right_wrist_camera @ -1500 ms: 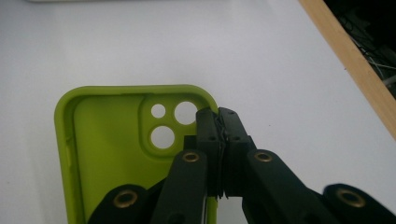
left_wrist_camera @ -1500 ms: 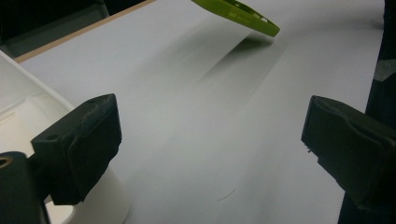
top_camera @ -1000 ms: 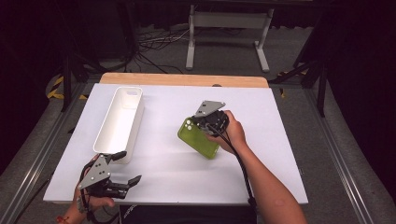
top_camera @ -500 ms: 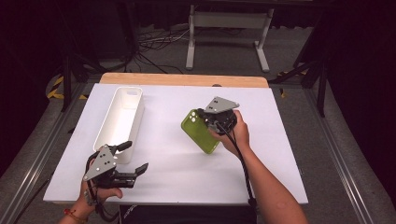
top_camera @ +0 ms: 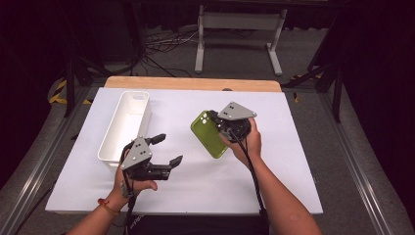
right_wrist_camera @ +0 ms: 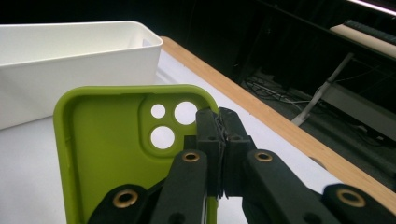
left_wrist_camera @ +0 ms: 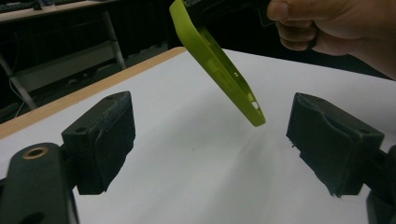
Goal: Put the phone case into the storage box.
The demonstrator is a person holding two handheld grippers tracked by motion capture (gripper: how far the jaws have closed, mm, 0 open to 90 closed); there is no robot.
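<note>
right tongs (top_camera: pixel 218 128): clamped on green phone case (top_camera: pixel 208 133) | left tongs (top_camera: pixel 169 149): open, just closing, nothing between | writing: none readable

White table (top_camera: pixel 293 166) (white bin (top_camera: pixel 125 128) aboard)

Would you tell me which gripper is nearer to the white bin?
Left. The left gripper hovers just beside the white bin; the right gripper, clamping the green phone case, is farther off.
</note>
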